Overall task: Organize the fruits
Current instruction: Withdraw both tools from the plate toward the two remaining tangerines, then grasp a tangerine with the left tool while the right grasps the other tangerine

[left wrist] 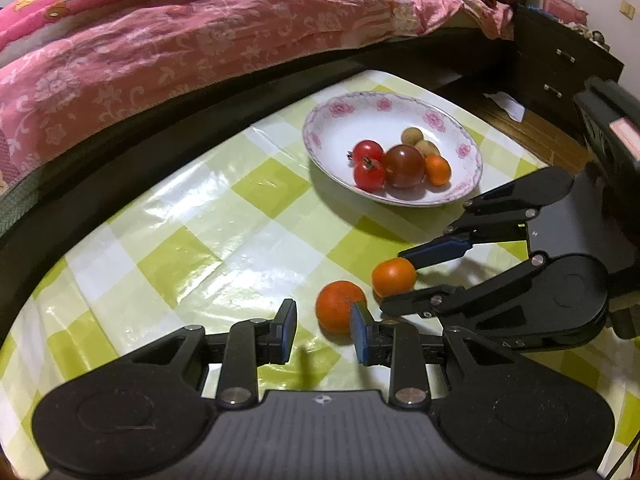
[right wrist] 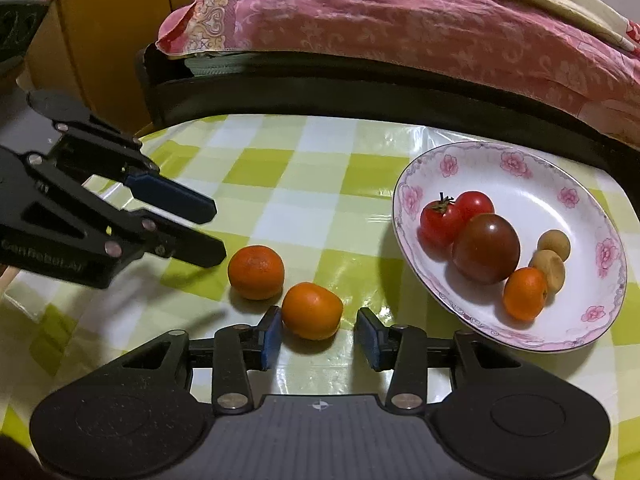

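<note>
Two tangerines lie on the green-checked tablecloth. The left one [left wrist: 340, 306] [right wrist: 256, 272] sits just ahead of my left gripper [left wrist: 322, 330], which is open, with its right finger beside the fruit. The other tangerine [left wrist: 394, 277] [right wrist: 312, 311] lies between the open fingers of my right gripper [right wrist: 320, 338] [left wrist: 394, 276]; whether the pads touch it I cannot tell. A white flowered plate [left wrist: 400, 106] [right wrist: 520, 168] holds two red tomatoes [right wrist: 444, 218], a dark tomato [right wrist: 486, 248], a small tangerine [right wrist: 524, 294] and two longans [right wrist: 554, 256].
A bed with a pink quilt [left wrist: 160, 40] and dark frame runs along the table's far edge. A dark drawer unit [left wrist: 560, 68] stands beyond the plate. A yellow wooden cabinet [right wrist: 100, 40] is at the far left in the right wrist view.
</note>
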Tool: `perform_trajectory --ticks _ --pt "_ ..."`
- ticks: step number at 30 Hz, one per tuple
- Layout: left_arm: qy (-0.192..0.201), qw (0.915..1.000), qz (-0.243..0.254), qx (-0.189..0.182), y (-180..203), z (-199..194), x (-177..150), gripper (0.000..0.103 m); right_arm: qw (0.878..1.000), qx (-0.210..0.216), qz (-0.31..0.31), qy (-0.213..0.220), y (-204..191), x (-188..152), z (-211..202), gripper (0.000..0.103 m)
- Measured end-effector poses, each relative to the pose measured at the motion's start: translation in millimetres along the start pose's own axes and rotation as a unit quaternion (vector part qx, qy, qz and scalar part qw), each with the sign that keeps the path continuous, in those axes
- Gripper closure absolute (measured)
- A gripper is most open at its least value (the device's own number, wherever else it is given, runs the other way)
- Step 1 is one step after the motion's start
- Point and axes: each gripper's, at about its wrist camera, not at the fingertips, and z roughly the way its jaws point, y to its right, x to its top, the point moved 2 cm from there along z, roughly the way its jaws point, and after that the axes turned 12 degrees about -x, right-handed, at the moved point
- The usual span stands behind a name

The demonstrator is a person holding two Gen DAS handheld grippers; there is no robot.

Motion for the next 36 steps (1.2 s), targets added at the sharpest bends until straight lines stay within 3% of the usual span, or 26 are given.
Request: perform_trajectory --ticks 1,9,18,26,36 --pt "-0.002 1.0000 0.001 -0.002 1.2 1.7 0.0 0.065 1.000 0.004 0.000 -0.001 -0.5 0.4 -0.8 0.074" --pt "-0.014 0.9999 0.007 0.002 5.4 17.2 1.8 0.065 1.000 -0.020 0.006 -0.015 11.8 -4.2 -14.6 0.075" --pt "-0.033 0.9993 0.019 0.003 10.9 43.2 2.6 0.058 0.999 -0.035 0.006 -0.028 18.6 -17.2 -19.2 0.074" --pt "-0.025 0.9996 0.009 0.007 14.6 39.6 -1.9 0.061 0.998 -0.047 0.004 -0.030 22.7 -20.5 -21.7 0.074" --pt "-0.035 0.9988 0.028 -0.017 28.1 36.1 -7.8 0.062 0.998 -0.042 -0.031 -0.031 11.4 -27.3 -29.1 0.074"
